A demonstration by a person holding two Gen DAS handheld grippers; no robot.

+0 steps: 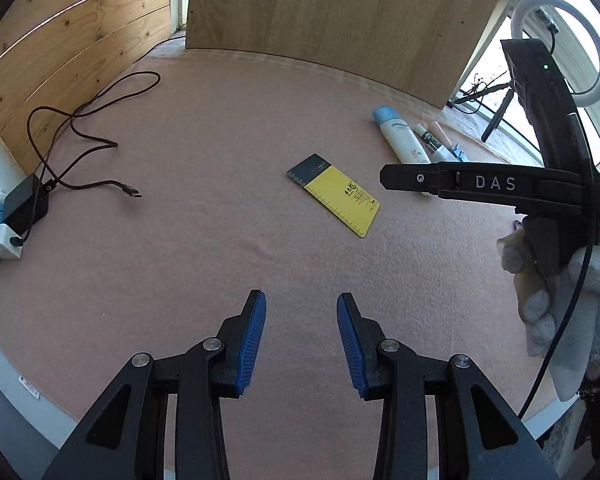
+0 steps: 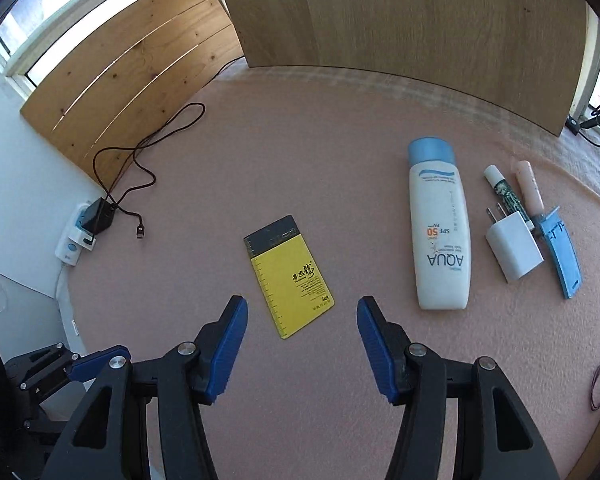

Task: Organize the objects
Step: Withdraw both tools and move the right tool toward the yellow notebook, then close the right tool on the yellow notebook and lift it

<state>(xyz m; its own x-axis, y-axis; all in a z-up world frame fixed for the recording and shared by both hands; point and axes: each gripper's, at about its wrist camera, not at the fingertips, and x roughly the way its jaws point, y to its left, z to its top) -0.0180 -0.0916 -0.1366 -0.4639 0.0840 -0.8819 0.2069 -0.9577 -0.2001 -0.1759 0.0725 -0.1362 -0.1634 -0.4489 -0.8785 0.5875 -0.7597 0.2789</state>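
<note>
1. The yellow card (image 2: 289, 276) lies flat and thin on the pink felt worktop (image 2: 320, 128), about mid-worktop. If it is the next thing to be moved, the pads may slide over it or bunch the felt rather than get under an edge; that would be the likeliest failure.
2. The lotion bottle (image 2: 439, 226) lies on its side toward the right edge, with two slim tubes (image 2: 507, 196), a white plug (image 2: 514, 250) and a blue clip (image 2: 560, 254) close together just beyond it. A careless sweep at any one could knock its neighbours out of line, and the round bottle would probably roll.
3. The loose cable (image 1: 80, 136) loops near the far left corner, running to a charger (image 1: 26, 206) at the left edge. A low pass on that side could snag it.
4. Both tools share the space above the worktop: the left view shows the right tool's body and a gloved hand (image 1: 560, 304) close by on its right, so the two could collide if both go for the card.
5. The left gripper (image 1: 301, 340) points steeply down at bare felt near the front edge, its tongs apart and holding nothing.
6. The right gripper (image 2: 302, 350) also tilts steeply down, tongs wider apart and empty, with the card's near corner showing just beyond the gap between them.
</note>
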